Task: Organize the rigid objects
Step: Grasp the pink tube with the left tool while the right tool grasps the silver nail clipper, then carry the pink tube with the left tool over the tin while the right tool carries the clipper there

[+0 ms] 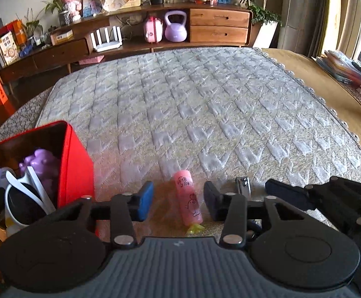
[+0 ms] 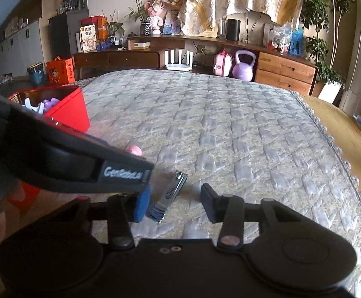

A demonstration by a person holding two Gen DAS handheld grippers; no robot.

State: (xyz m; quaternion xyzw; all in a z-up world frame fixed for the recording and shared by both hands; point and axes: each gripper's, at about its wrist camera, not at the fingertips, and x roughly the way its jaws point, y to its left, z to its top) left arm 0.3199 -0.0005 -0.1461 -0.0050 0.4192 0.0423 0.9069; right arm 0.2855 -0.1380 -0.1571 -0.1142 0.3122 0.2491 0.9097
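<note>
A pink tube [image 1: 188, 200] with a yellow tip lies on the quilted mat [image 1: 180, 104] between the fingers of my open left gripper [image 1: 179, 202], untouched. A metal nail clipper [image 2: 168, 197] lies on the mat between the fingers of my open right gripper [image 2: 175, 202], close to the blue left finger pad; it also shows in the left wrist view [image 1: 243, 186]. A red box [image 1: 75, 166] at the left holds a purple toy [image 1: 44, 166], a white mug [image 1: 22, 206] and other items. The right gripper's body [image 1: 329, 198] sits to the right of the left gripper.
The red box also shows in the right wrist view [image 2: 68, 110]. The left gripper's body [image 2: 63, 159] crosses the left of that view. A wooden shelf unit [image 1: 217, 24] with a purple kettlebell [image 1: 176, 26] stands behind the mat. Bare wooden tabletop [image 1: 334, 84] lies to the right.
</note>
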